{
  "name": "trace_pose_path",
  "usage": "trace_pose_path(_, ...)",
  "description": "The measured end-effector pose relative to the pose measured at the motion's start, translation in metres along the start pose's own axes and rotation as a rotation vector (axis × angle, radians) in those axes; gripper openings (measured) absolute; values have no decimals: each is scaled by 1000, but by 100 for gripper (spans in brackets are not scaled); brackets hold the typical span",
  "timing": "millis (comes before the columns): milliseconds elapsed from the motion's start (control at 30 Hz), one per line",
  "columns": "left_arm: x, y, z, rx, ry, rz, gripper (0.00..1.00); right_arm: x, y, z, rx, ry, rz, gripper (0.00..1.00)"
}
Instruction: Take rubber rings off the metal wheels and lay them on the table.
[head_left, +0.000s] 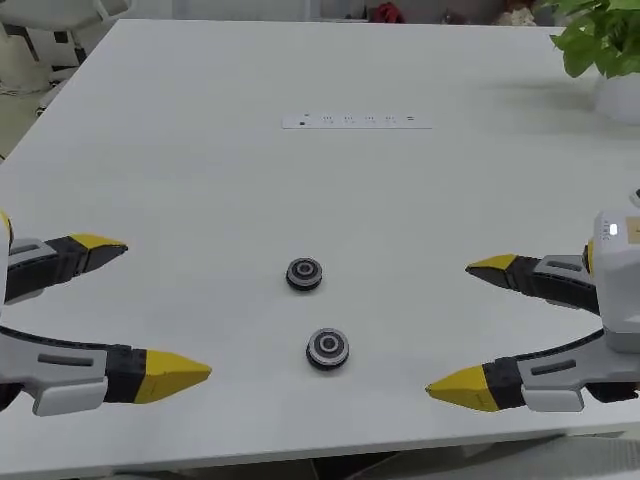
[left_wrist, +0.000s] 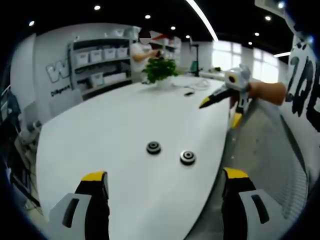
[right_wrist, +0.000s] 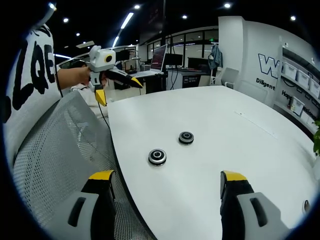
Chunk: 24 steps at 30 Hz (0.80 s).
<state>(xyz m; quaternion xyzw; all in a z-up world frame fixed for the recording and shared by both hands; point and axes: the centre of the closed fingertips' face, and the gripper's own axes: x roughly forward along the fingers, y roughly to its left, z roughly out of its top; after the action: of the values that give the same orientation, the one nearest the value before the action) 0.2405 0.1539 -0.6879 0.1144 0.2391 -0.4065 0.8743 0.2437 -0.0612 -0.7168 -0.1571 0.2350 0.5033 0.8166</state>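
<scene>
In the head view the left claw (head_left: 168, 308) hangs over the left part of the white surface (head_left: 200, 170), its yellow-tipped jaws wide apart with nothing between them. Toward the middle lie two metal wheels, apart from each other, each with a dark rubber ring around its hub: the farther wheel (head_left: 304, 274), and the nearer wheel (head_left: 327, 348) just to its right and closer to the front edge. Bare surface lies between both wheels and the claws. Beyond them a flat socket strip (head_left: 357, 121) is set into the surface. On the right the right claw (head_left: 447, 330) also stands spread and holds nothing. A potted plant (head_left: 600, 45) sits at the far right corner.

The left gripper view looks across the surface past both wheels to the right claw held in a hand (left_wrist: 265, 91), with shelves of bins (left_wrist: 100, 62) and a person (left_wrist: 145, 50) behind the plant. The right gripper view adds a mesh chair back (right_wrist: 55, 150) at the surface's near edge, below the left claw.
</scene>
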Motion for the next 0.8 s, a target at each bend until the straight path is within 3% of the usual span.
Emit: trace_pose_path(800,1,5,5,41,-3,4,94,-2,-6,6,-31,-7,0,81)
